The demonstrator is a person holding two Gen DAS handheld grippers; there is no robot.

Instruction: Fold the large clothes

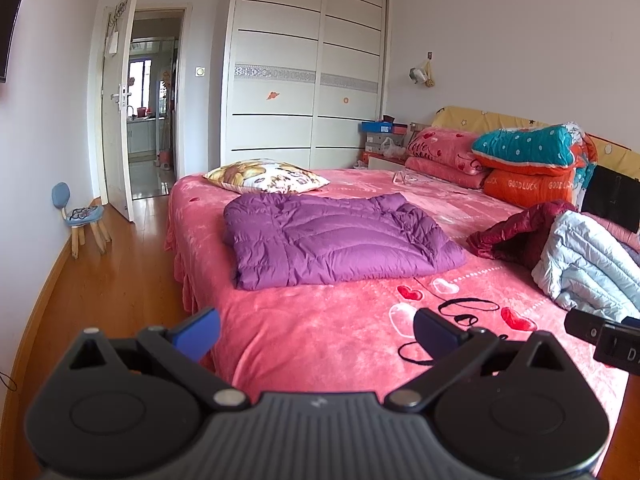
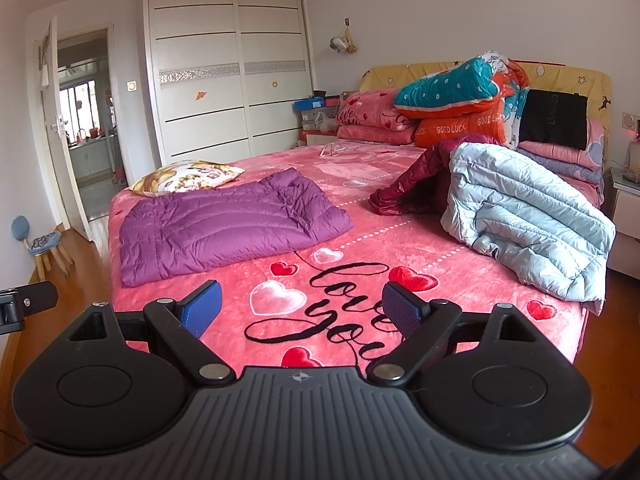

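Purple jacket (image 1: 336, 240) folded flat near bed's (image 1: 320, 328) left edge, bare blanket before it, left gripper (image 1: 316, 336) and right gripper (image 2: 300, 312) level above foot edge, jaws apart, empty

Bright, even daylight; strong fisheye bending in both views.

The room is lit softly and evenly, and only faint shadows are cast under the purple jacket (image 1: 336, 240) and the pale blue jacket (image 2: 528, 224) on the bed (image 2: 460, 292). Extra brightness is seen through the doorway (image 1: 154, 120), where the far window is slightly washed out. Dull highlights are caught on the floor (image 1: 120, 280). Straight lines of the wardrobe (image 1: 304, 72) and the walls are curved toward the edges, and dark vignetting is seen in the corners. The middle distance is rendered sharply; the nearest gripper bodies are slightly soft, and colours are strongly saturated.
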